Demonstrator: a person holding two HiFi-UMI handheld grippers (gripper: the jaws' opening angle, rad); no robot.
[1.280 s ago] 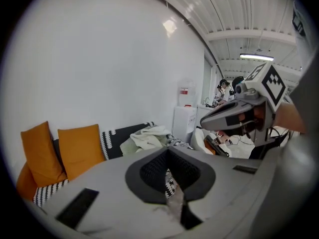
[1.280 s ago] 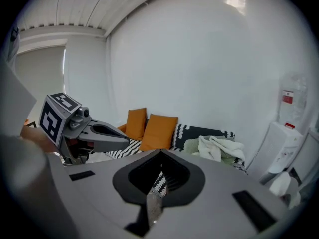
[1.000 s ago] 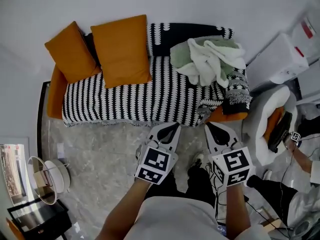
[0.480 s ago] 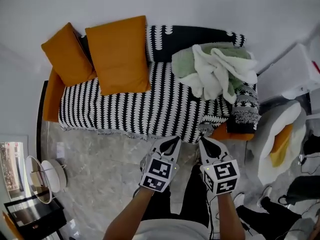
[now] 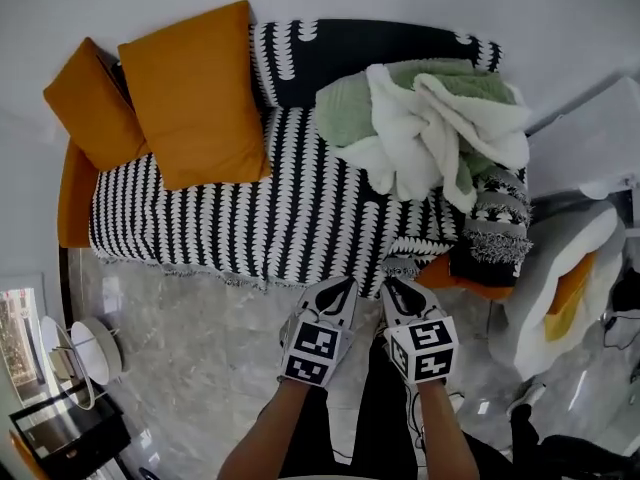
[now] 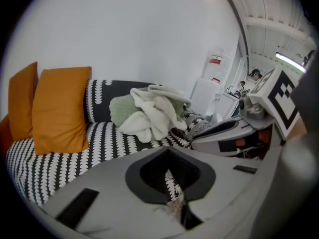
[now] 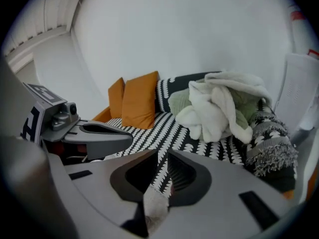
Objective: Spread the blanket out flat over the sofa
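Note:
A black-and-white patterned blanket [image 5: 300, 198] covers the seat and back of the orange sofa [image 5: 72, 198], and its fringed front hem hangs over the seat's front edge. My left gripper [image 5: 344, 286] is at that hem, shut on a pinch of fringe [image 6: 173, 195]. My right gripper [image 5: 386, 286] is right beside it. Its jaws have just been opening and now stand apart, with a strip of the blanket [image 7: 160, 173] still lying between them. At the right end the blanket is bunched and folded near the armrest [image 5: 425, 243].
Two orange cushions [image 5: 195, 93] lean on the sofa's left half. A heap of green and white throws [image 5: 430, 133] lies on the right half, beside a dark fringed throw [image 5: 495, 233] on the armrest. A white seat [image 5: 565, 268] stands to the right and a small round stand [image 5: 85, 353] at lower left.
Both grippers have sunk along the sofa's front with the hem and drawn closer together. The right gripper's jaws have parted. The sofa looms larger in view.

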